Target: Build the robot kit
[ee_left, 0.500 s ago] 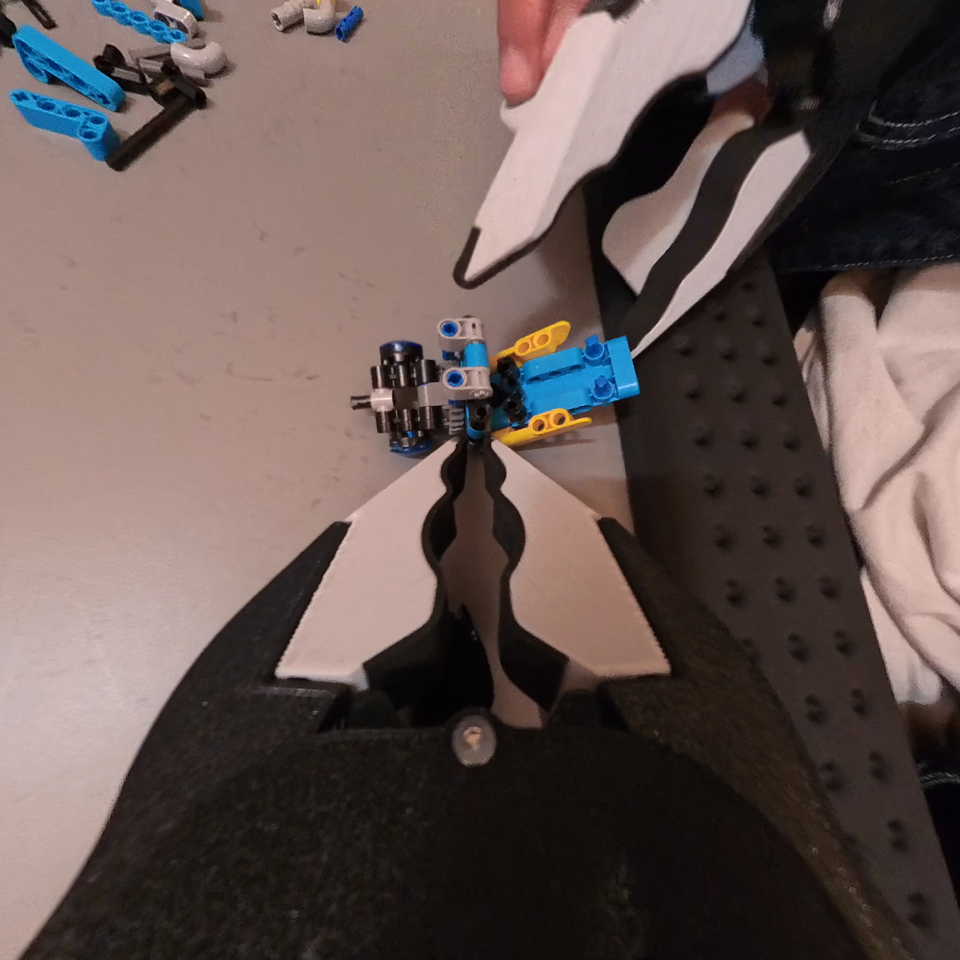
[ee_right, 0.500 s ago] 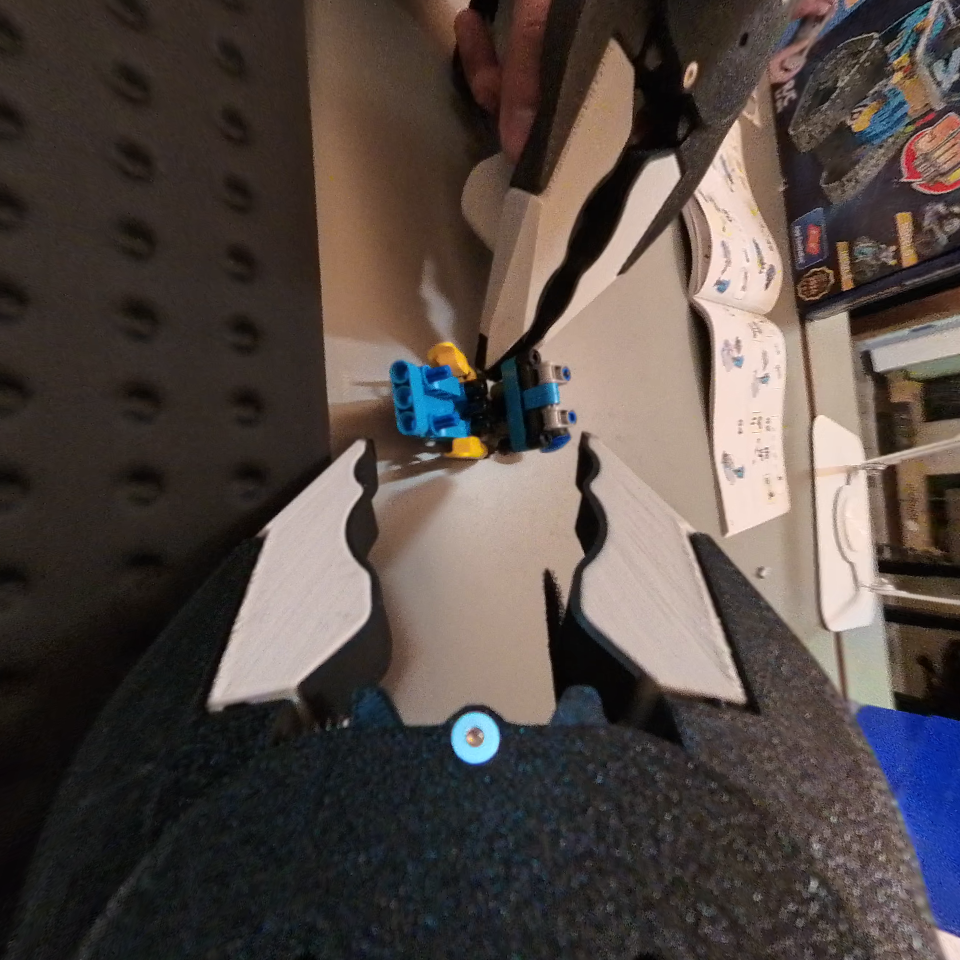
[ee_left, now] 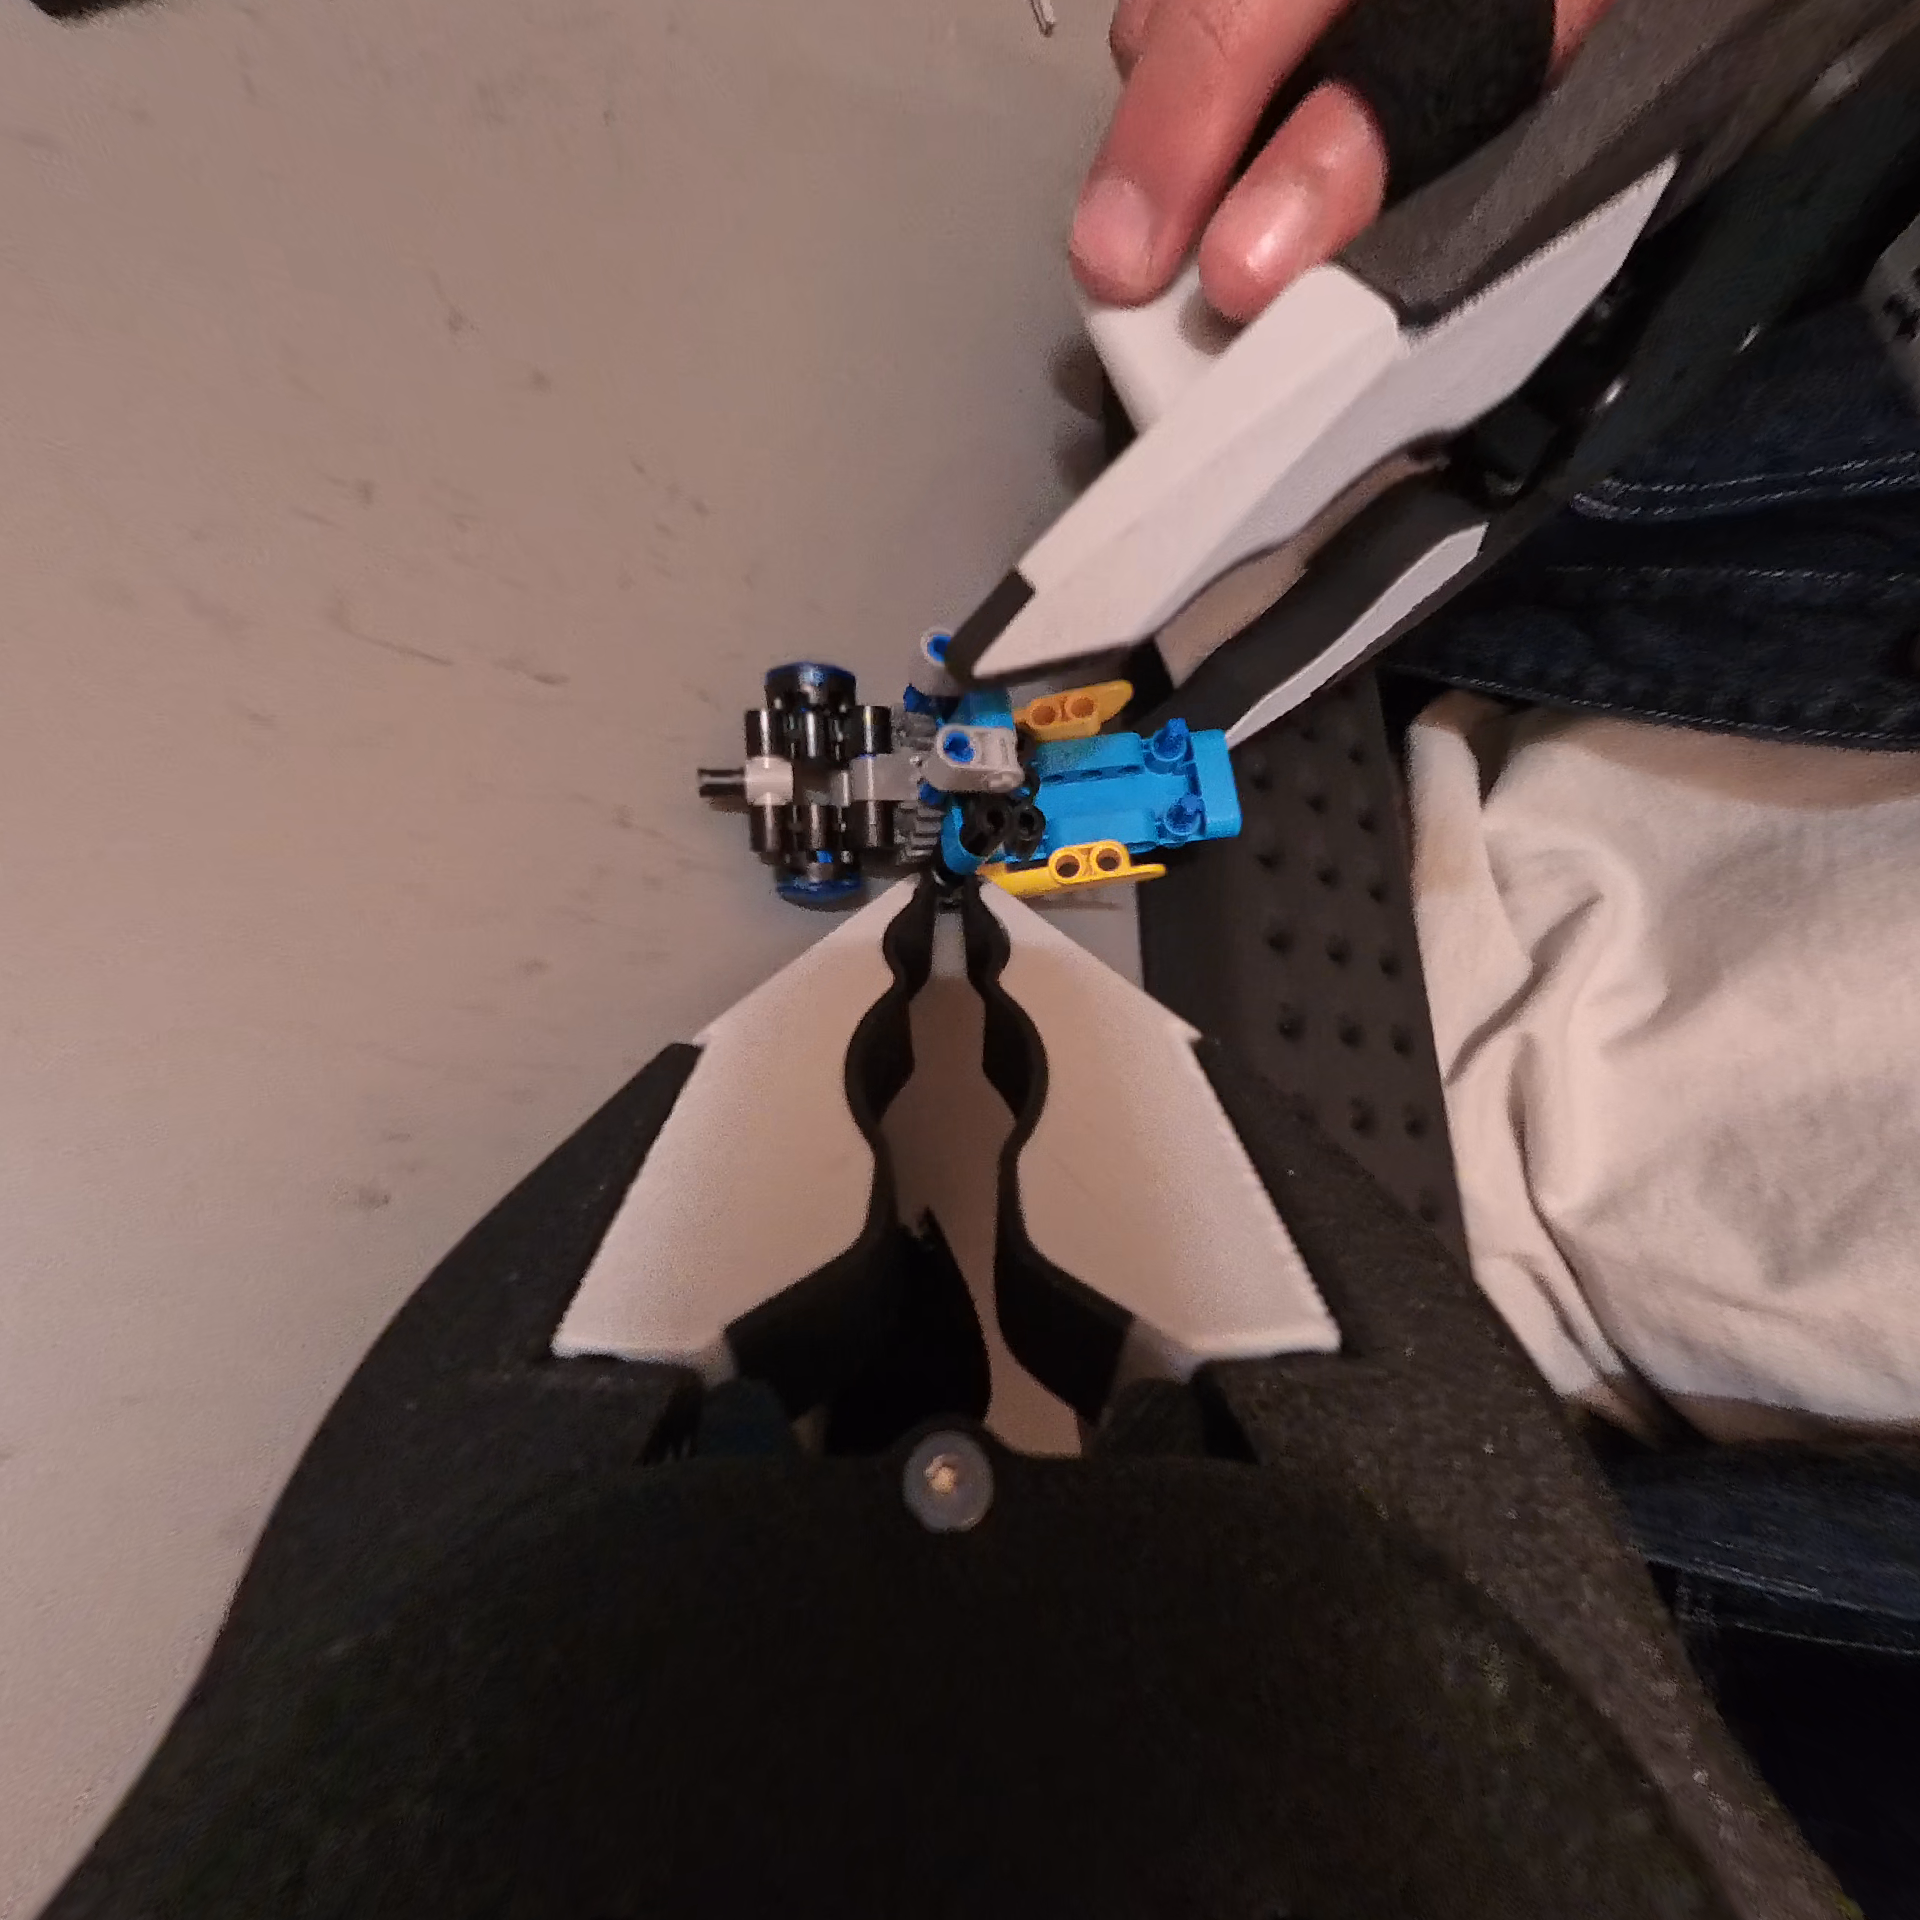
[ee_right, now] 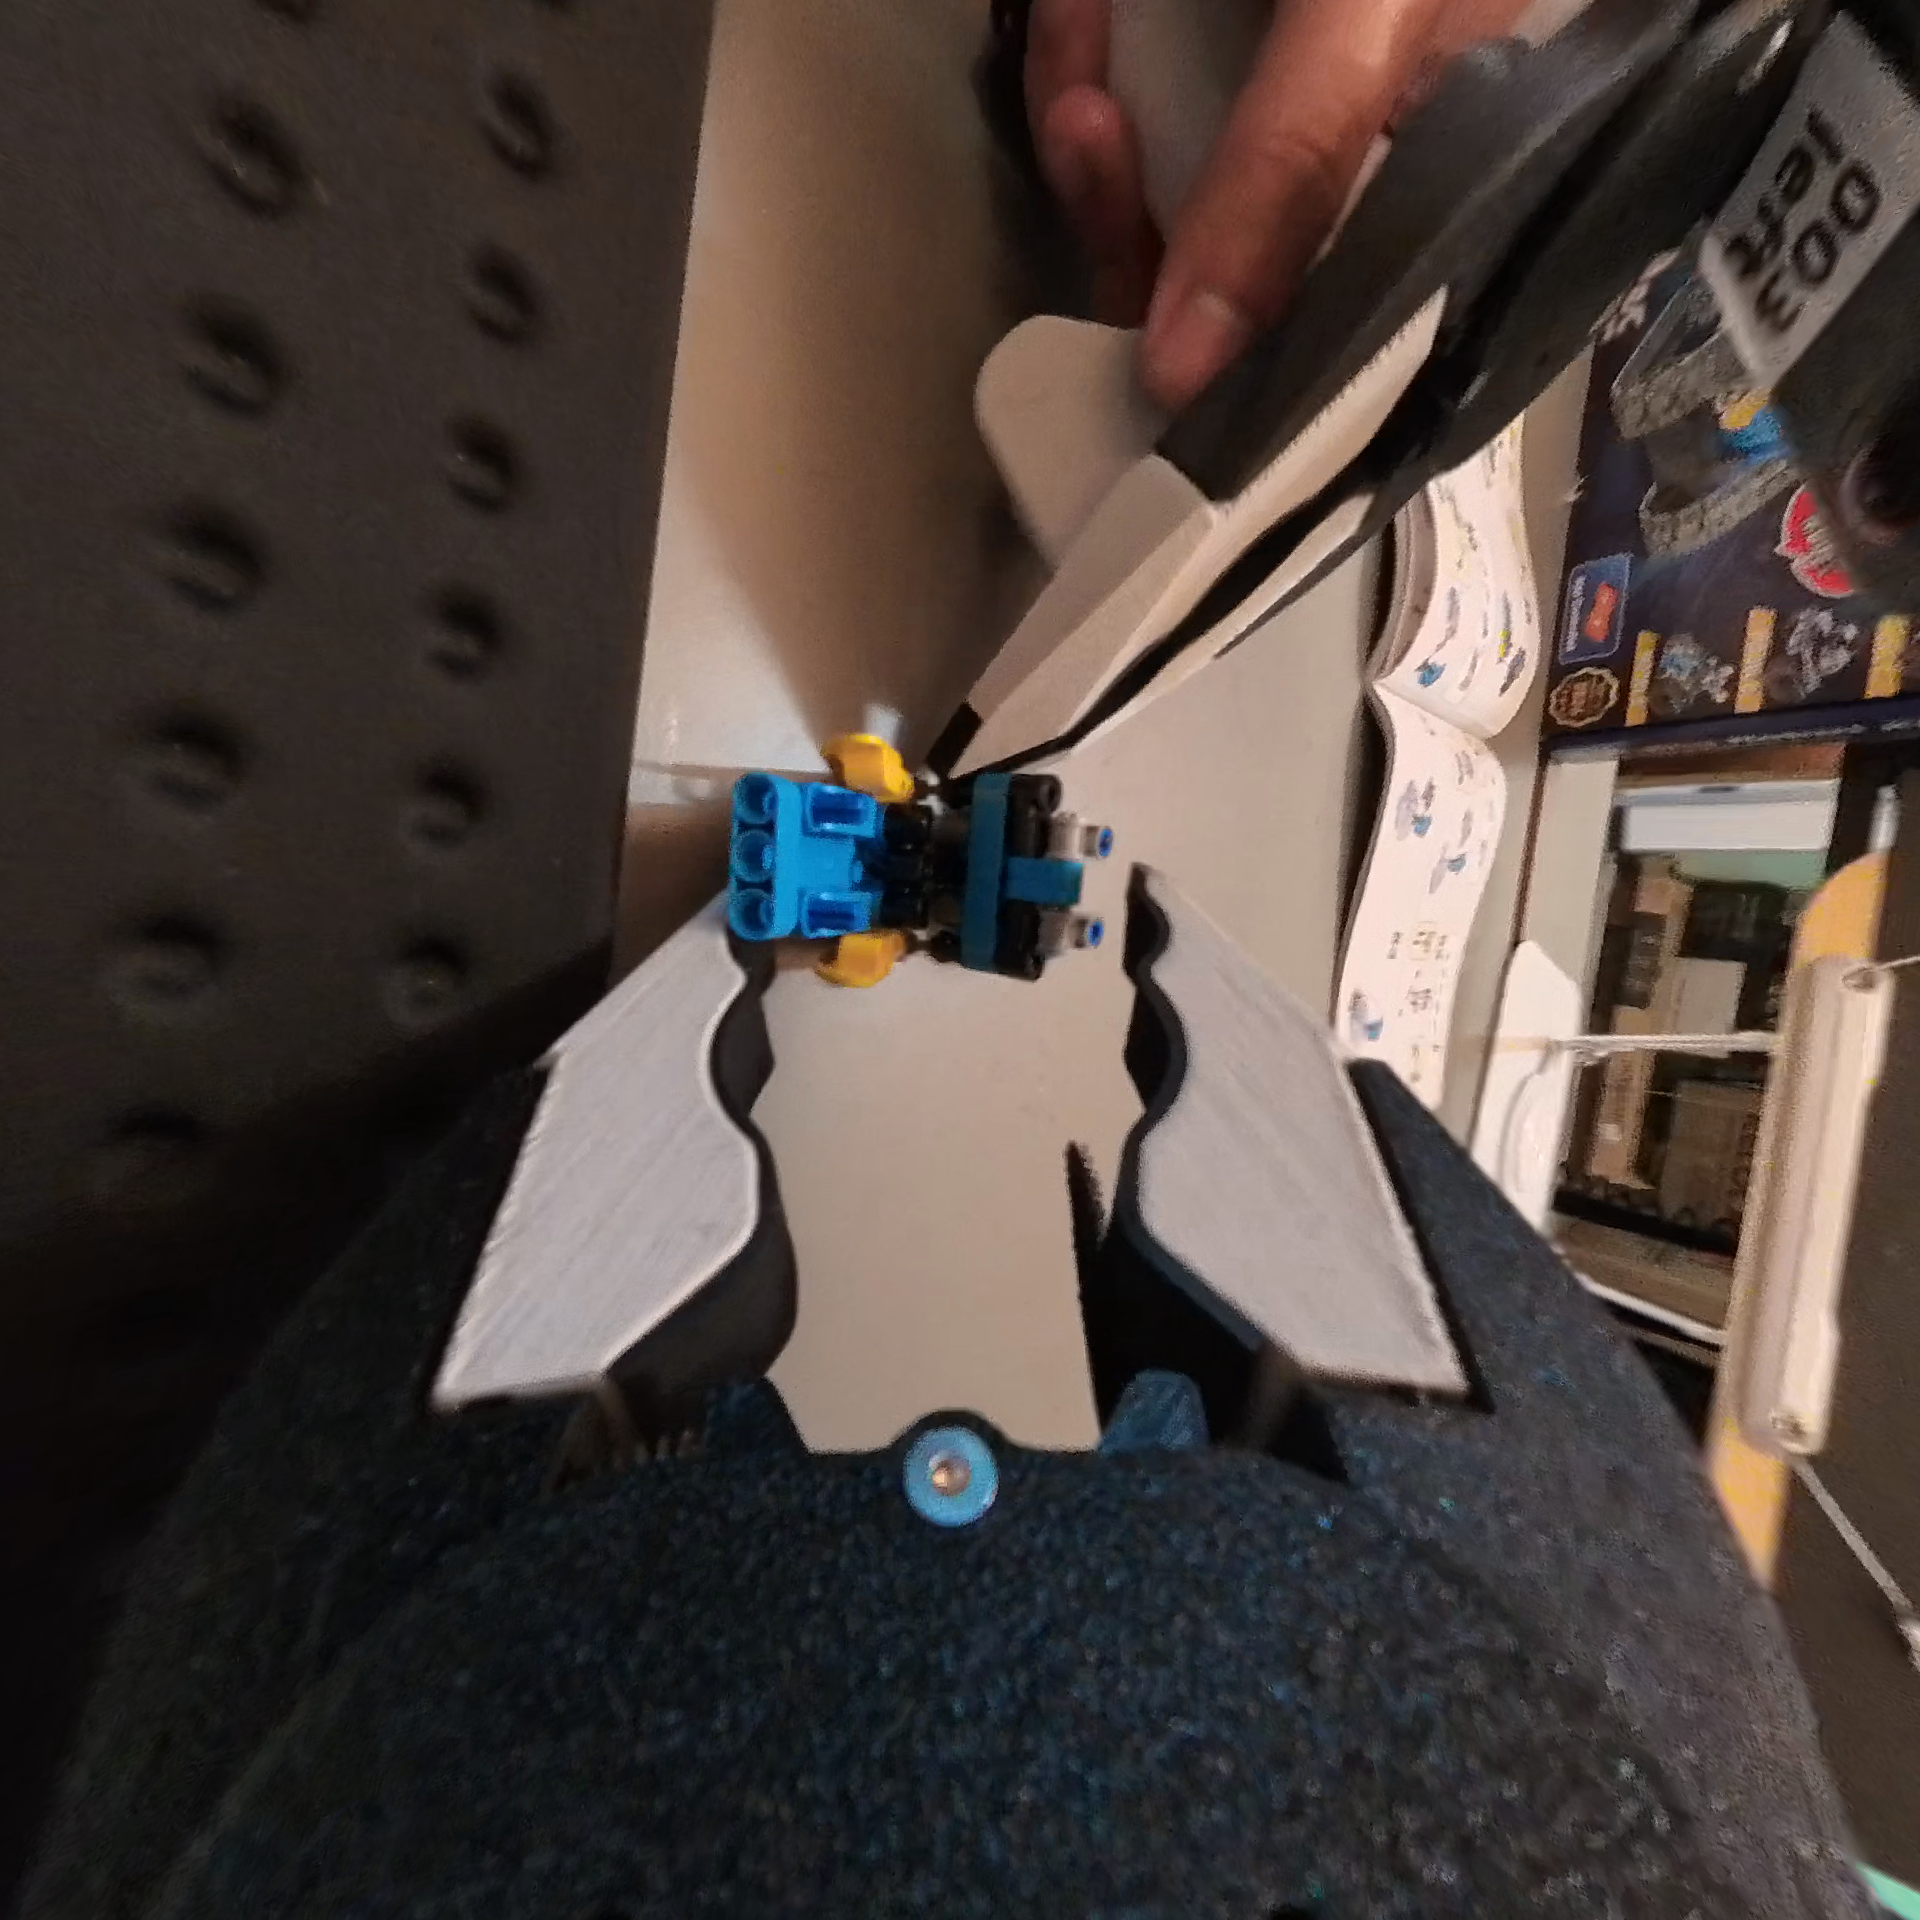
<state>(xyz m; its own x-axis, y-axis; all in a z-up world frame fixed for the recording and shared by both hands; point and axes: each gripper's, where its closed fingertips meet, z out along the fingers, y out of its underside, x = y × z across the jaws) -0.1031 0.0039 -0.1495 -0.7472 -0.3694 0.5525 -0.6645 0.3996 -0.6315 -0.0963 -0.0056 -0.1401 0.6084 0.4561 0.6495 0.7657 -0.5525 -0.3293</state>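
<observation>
While L hand-held gripper [ee_left: 943,902] stays clamped on brick model [ee_left: 977,792], R hand-held gripper [ee_right: 940,914] closer.

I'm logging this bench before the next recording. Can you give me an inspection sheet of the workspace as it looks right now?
Surface: grey tabletop, faintly scuffed, with a black dimpled mat along its edge.
Job's things: small brick model, blue, yellow, black and grey, near the table edge.
Clutter: open instruction booklet and a printed box behind it.
Grippers: left gripper jaws pinched on the model's near side; right gripper jaws wide apart, flanking the model.
Hands: a hand grips the right gripper's body.
Cables: thin cord at far right.
Surroundings: shelving, blurred; white cloth beside the mat.
</observation>
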